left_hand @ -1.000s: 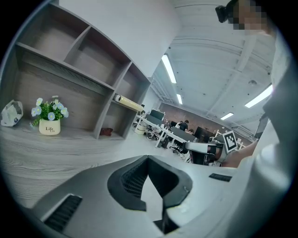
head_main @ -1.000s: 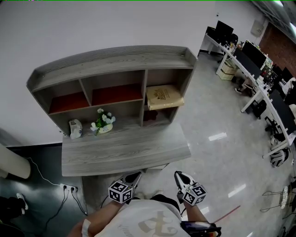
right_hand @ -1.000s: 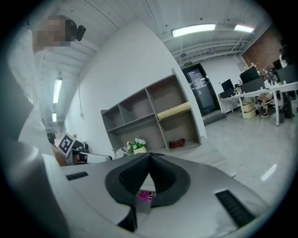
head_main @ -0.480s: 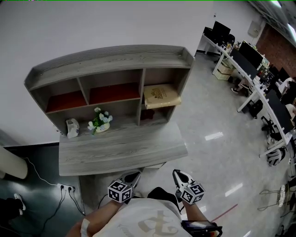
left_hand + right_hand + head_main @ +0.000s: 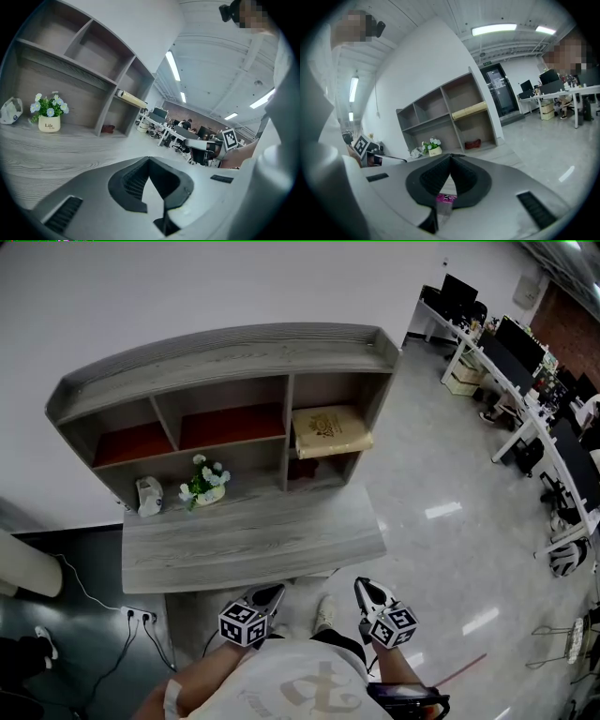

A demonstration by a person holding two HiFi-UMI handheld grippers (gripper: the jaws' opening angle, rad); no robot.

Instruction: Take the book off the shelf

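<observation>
Both claws are held low and near the person's body, short of the desk top. The left claw is fully closed with nothing in it, and the right claw is likewise seen with its tips together and empty.

The book is found well ahead of and above both claws, more in line with the right one. It is laid flat in the upper right compartment of the shelf unit, and its front edge is seen to project slightly past the shelf.

Trouble is likely if the book is reached with the jaws unopened: it could be pushed deeper or tipped off its board. If only the projecting edge is pinched, the flat book may sag and slip out.

Under the book's compartment a small dark red object is kept. To the left of that, a flower pot and a crumpled white item are stood in the long lower bay. Nothing is seen in the two upper left compartments.
</observation>
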